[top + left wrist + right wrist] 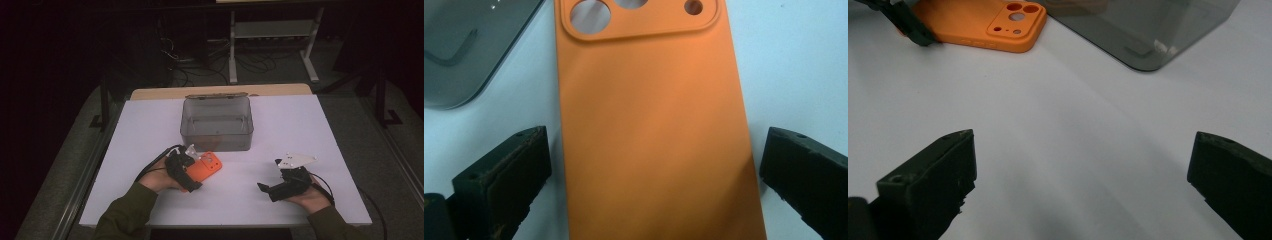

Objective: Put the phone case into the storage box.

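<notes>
An orange phone case (pixel 206 167) lies flat on the white table, back side up, camera cut-outs at its far end. My left gripper (pixel 192 170) is low over its near end and open. In the left gripper view the case (pixel 654 130) runs between the two black jaws, which stand apart on either side without touching it. My right gripper (pixel 267 189) rests open near the front right of the table, with bare table between its jaws (pixel 1078 185). The right gripper view shows the case (pixel 983 22) far off at the top left.
A smoky translucent plastic box (pixel 217 123) stands open-topped at the middle back of the table, just beyond the case; its corner (pixel 1148 30) shows ahead of the right gripper. The white table (pixel 300 125) has free room to the left and right of the box.
</notes>
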Tool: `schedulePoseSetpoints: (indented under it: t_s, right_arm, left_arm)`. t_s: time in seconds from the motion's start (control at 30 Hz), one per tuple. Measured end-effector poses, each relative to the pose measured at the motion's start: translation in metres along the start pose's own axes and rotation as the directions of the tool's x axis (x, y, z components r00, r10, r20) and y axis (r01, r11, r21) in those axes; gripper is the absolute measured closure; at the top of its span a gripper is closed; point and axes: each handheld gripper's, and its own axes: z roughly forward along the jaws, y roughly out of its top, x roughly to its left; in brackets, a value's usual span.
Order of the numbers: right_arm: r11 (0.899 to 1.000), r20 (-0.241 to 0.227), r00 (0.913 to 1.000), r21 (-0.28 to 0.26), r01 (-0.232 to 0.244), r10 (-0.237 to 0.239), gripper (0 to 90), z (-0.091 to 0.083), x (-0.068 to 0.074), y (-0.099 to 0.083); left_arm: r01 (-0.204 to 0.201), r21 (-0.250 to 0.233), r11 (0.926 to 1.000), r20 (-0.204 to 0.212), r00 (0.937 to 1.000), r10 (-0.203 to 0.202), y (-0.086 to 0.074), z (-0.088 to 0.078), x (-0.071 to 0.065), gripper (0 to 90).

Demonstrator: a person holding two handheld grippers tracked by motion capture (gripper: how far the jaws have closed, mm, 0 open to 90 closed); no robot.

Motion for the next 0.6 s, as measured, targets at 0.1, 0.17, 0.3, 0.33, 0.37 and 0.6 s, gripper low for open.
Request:
schedulePoseSetpoints:
  t_s: [0.1,0.17,0.3,0.33,0.37,0.6]
  right_arm:
    - [1.0,0.0,1.0,0.0,-0.001,0.001,0.0,0.0,0.0001,0.0]
    - [1.0,-0.001,1.0,0.0,0.001,-0.001,0.0,0.0,0.0001,0.0001]
    - [1.0,0.0,1.0,-0.003,0.0,0.0,0.0,-0.0004,0.0001,0.0002]
    - [1.0,0.0,1.0,-0.004,0.0,0.0,0.0,-0.0004,0.0002,0.0003]
    - [1.0,0.0,1.0,-0.004,-0.001,0.001,0.0,-0.0005,0.0003,0.0002]
    - [1.0,0.0,1.0,-0.005,-0.001,0.001,0.0,-0.0008,0.0008,0.0003]
  left_arm:
    - [-0.004,-0.004,1.0,0.002,1.0,0.004,-0.0004,-0.0012,-0.0002,1.5]
    - [-0.012,-0.012,0.9999,0.006,0.9999,0.012,-0.0007,-0.0027,-0.0006,5.4]
    - [-0.012,-0.012,0.9999,0.003,0.9999,0.012,-0.0011,-0.0033,-0.0005,7.3]
    - [-0.009,-0.012,0.9999,0.002,1.0,0.009,-0.0011,-0.0036,-0.0006,7.6]
    - [-0.011,-0.012,0.9999,0.002,0.9999,0.011,-0.0012,-0.0041,-0.0004,8.9]
    - [0.002,-0.026,0.9997,-0.004,1.0,-0.002,-0.0027,-0.0053,-0.0004,13.2]
